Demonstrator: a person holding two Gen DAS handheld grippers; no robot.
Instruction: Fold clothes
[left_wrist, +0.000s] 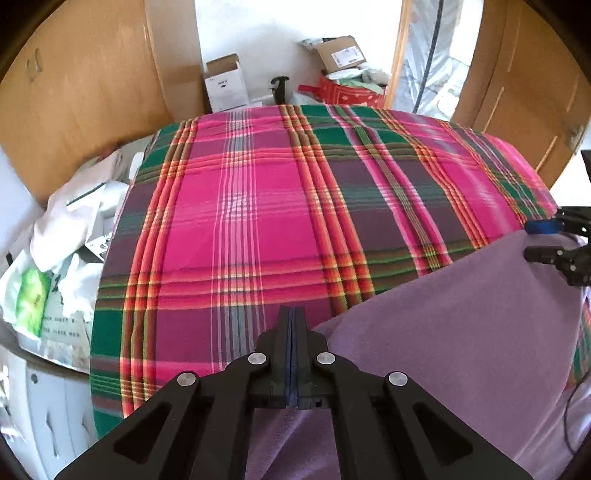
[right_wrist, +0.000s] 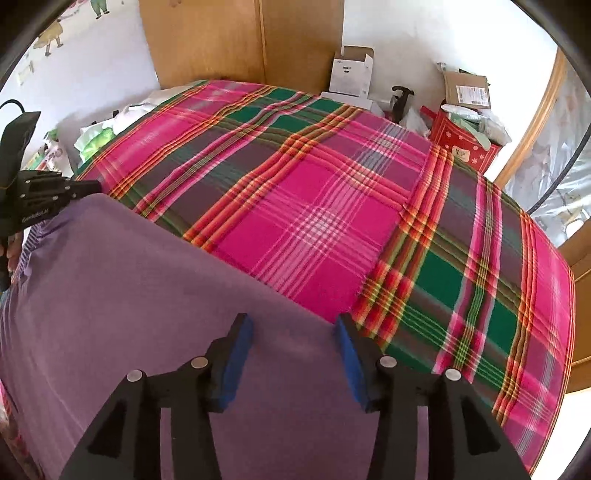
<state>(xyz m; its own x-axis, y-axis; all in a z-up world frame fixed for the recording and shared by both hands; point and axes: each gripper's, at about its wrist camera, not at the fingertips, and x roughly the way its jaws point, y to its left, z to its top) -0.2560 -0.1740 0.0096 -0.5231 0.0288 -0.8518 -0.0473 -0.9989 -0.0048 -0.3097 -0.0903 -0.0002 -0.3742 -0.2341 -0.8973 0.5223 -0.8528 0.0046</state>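
Observation:
A purple garment (left_wrist: 461, 332) lies spread on the near part of a bed covered with a pink, green and red plaid cloth (left_wrist: 258, 221). My left gripper (left_wrist: 292, 314) has its jaws pressed together at the garment's near left edge; whether cloth is pinched between them is hidden. In the right wrist view the garment (right_wrist: 129, 295) fills the lower left. My right gripper (right_wrist: 293, 325) is open, its blue pads astride the garment's far right edge, just above it. The left gripper also shows there (right_wrist: 88, 190) at the garment's far left corner.
The plaid cloth (right_wrist: 332, 221) stretches far ahead of both grippers. White clothes and bags (left_wrist: 66, 236) pile up left of the bed. Cardboard boxes (right_wrist: 351, 74) and a red bag (right_wrist: 465, 147) stand beyond the far edge. Wooden wardrobes (left_wrist: 92, 92) line the walls.

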